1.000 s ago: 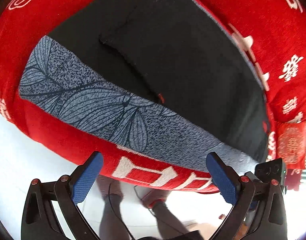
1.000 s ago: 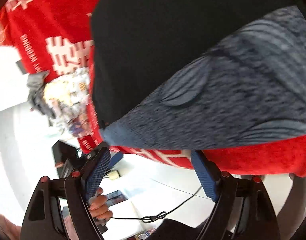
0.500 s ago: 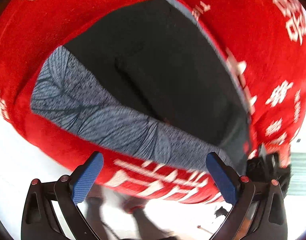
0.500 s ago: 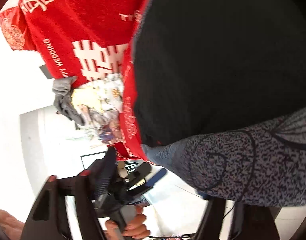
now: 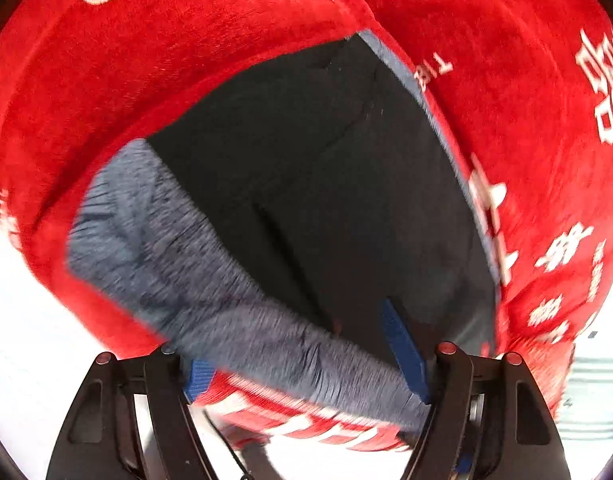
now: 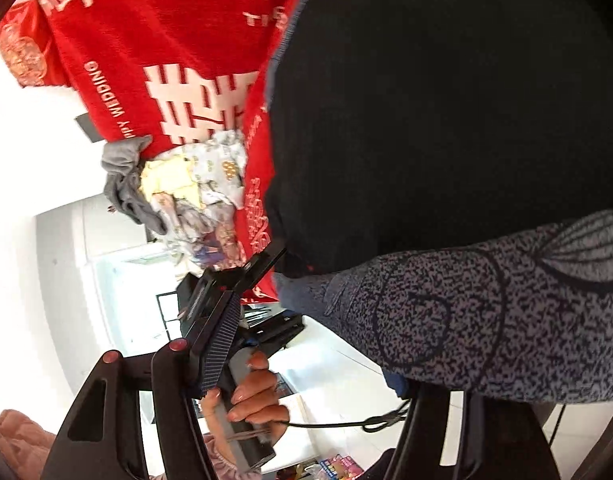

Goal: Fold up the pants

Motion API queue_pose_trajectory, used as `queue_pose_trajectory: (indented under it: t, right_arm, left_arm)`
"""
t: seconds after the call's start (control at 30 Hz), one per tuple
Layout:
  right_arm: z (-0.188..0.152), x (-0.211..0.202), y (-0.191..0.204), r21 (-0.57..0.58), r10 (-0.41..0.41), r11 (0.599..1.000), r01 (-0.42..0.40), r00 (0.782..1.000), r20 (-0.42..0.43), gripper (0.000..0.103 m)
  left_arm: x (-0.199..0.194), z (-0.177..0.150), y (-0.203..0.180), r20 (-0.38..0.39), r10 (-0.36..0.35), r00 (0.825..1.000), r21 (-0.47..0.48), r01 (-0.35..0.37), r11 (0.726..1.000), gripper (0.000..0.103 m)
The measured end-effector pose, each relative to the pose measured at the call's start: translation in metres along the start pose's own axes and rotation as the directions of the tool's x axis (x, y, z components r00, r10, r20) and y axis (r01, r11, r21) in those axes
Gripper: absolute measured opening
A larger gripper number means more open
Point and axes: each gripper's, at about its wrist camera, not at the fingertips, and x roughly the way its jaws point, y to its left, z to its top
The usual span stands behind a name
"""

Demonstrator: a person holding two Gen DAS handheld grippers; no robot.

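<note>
Black pants (image 5: 346, 184) with a grey leaf-patterned band (image 5: 210, 300) lie flat on a red blanket (image 5: 146, 60). My left gripper (image 5: 294, 340) is at the blanket's near edge with its jaws closing. The grey band lies between them: one blue pad (image 5: 198, 380) is under the band's edge, the other (image 5: 402, 352) stands over the black cloth. In the right wrist view the band's end (image 6: 446, 312) drapes over one finger of my right gripper (image 6: 318, 344). Its other pad (image 6: 222, 344) stands free of the cloth. The pants (image 6: 446, 120) fill the upper right.
A heap of grey and printed clothes (image 6: 178, 184) sits at the blanket's edge (image 6: 154, 60). A person's hand (image 6: 250, 392) holds the handle of the other gripper close beside my right one. White floor (image 6: 66, 280) lies below, with a cable (image 6: 346, 424) across it.
The left gripper came in over the blanket's edge and its jaws narrowed around the grey band. The right gripper slid to the band's end, narrowed, and the cloth now covers one finger.
</note>
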Motion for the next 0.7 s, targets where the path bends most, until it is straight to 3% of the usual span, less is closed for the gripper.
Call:
queue_pose_trajectory:
  t: [0.1,0.17,0.2,0.27,0.4,0.5,0.57,0.63,0.7]
  right_arm:
    - [0.003,0.029,-0.006,0.054,0.036,0.998,-0.035,0.999,-0.019,0.068]
    - [0.006,0.048,0.004,0.048,0.073,0.996,-0.071,0.997,-0.039,0.068]
    - [0.008,0.052,0.012,0.034,0.102,0.994,-0.100,0.994,-0.038,0.068]
    - [0.010,0.052,0.029,-0.002,0.143,0.990,-0.143,0.989,-0.032,0.068]
    - [0.009,0.042,0.040,-0.016,0.186,0.982,-0.186,0.982,-0.045,0.068]
    - [0.007,0.044,0.044,-0.046,0.145,0.988,-0.149,0.986,-0.078,0.068]
    - [0.005,0.043,0.039,-0.056,0.100,0.993,-0.105,0.991,-0.086,0.068]
    - [0.000,0.029,0.023,-0.056,0.028,0.998,-0.032,0.997,-0.066,0.068]
    - [-0.004,0.008,0.002,-0.008,-0.005,1.000,0.005,1.000,-0.017,0.068]
  left_arm:
    - [-0.012,-0.011,0.007,-0.011,0.054,0.998,0.048,-0.053,0.997,0.076]
    - [-0.019,-0.015,0.014,-0.016,0.048,0.999,0.033,-0.047,0.998,0.081]
    - [-0.022,-0.016,0.019,-0.017,0.030,0.999,0.008,-0.029,1.000,0.087]
    - [-0.021,-0.015,0.026,-0.011,-0.041,0.999,-0.061,0.041,0.997,0.087]
    - [-0.008,-0.004,0.024,0.037,-0.215,0.976,-0.173,0.218,0.960,0.087]
    - [-0.002,0.009,0.014,0.080,-0.206,0.975,-0.163,0.216,0.963,0.087]
    - [0.000,0.017,0.007,0.084,-0.162,0.983,-0.131,0.172,0.976,0.078]
    - [0.000,0.023,0.003,0.058,-0.131,0.990,-0.083,0.136,0.987,0.060]
    - [-0.001,0.026,-0.001,0.040,-0.105,0.994,-0.034,0.106,0.994,0.053]
